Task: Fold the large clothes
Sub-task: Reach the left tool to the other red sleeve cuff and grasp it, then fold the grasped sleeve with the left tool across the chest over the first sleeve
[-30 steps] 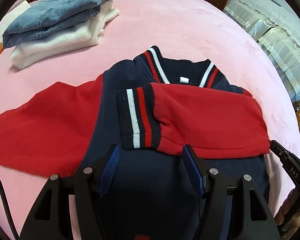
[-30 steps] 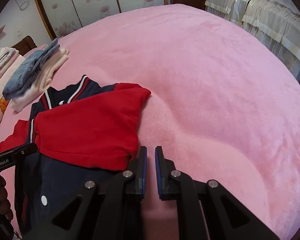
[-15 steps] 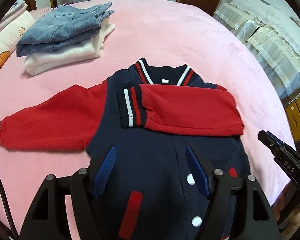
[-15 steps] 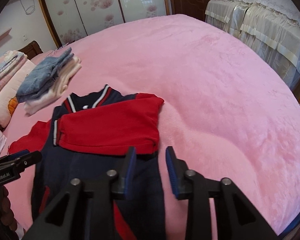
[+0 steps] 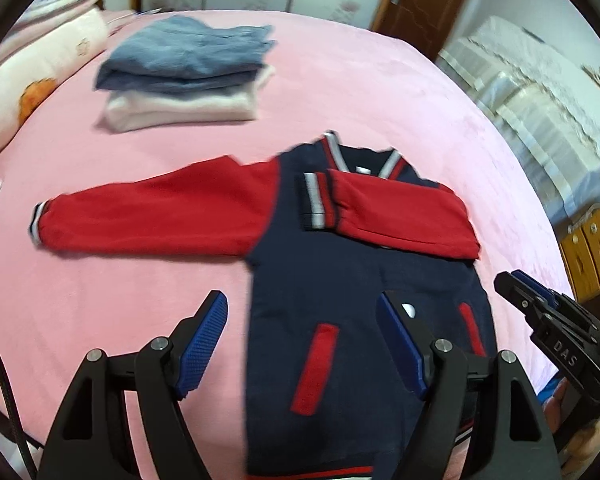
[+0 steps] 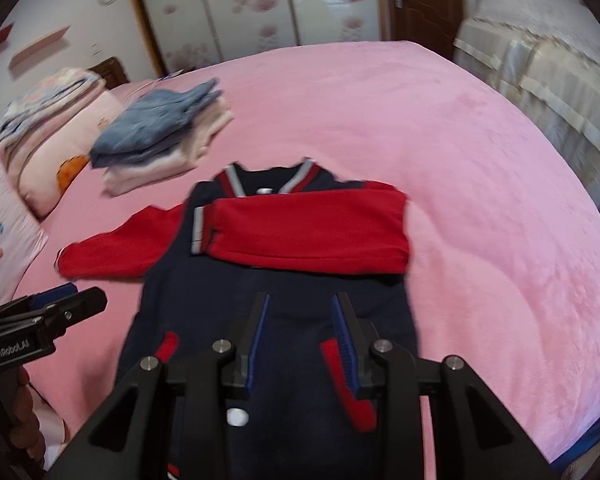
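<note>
Jacket (image 5: 352, 280), navy body with red sleeves, lies flat and front-up on the pink bed (image 5: 380, 92). Long axis runs collar to hem: collar toward the folded clothes stack (image 5: 188, 76), hem toward the cameras. One sleeve (image 5: 396, 212) is folded across the chest; the other sleeve (image 5: 152, 212) lies spread out sideways from the jacket on the bed.

Left gripper (image 5: 300, 340) hangs above the jacket's lower edge, tilted steeply down, jaws wide apart and just been widening, nothing between them.

Right gripper (image 6: 300, 332) hangs over the jacket's lower front, also angled down, jaws partly apart and just been opening, holding nothing.
</note>
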Available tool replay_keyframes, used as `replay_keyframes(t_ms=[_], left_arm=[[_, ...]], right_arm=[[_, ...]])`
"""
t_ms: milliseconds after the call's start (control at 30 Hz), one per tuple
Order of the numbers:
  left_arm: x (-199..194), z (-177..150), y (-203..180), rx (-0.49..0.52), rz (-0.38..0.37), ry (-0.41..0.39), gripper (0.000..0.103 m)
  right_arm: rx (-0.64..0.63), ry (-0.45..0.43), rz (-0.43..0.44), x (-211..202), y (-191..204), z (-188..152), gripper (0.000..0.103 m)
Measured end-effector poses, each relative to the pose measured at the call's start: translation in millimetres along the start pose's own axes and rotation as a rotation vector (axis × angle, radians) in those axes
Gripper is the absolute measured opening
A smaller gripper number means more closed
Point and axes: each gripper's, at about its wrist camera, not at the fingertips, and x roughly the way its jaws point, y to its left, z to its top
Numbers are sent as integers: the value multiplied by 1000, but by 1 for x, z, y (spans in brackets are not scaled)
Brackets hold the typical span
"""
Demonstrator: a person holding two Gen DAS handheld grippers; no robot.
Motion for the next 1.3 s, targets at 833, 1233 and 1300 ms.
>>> replay_keyframes(t_ms=[833, 1233, 1300], left_arm=[[63, -21, 276, -783, -204, -167, 74], [65, 12, 262, -744, 8, -262, 5], [53, 27, 238, -650, 33, -278, 5]], right_arm=[[-239, 118, 190, 96, 177, 21, 32], [-156, 170, 168, 118, 139, 16, 32], [-129, 171, 164, 116, 127, 15, 32]])
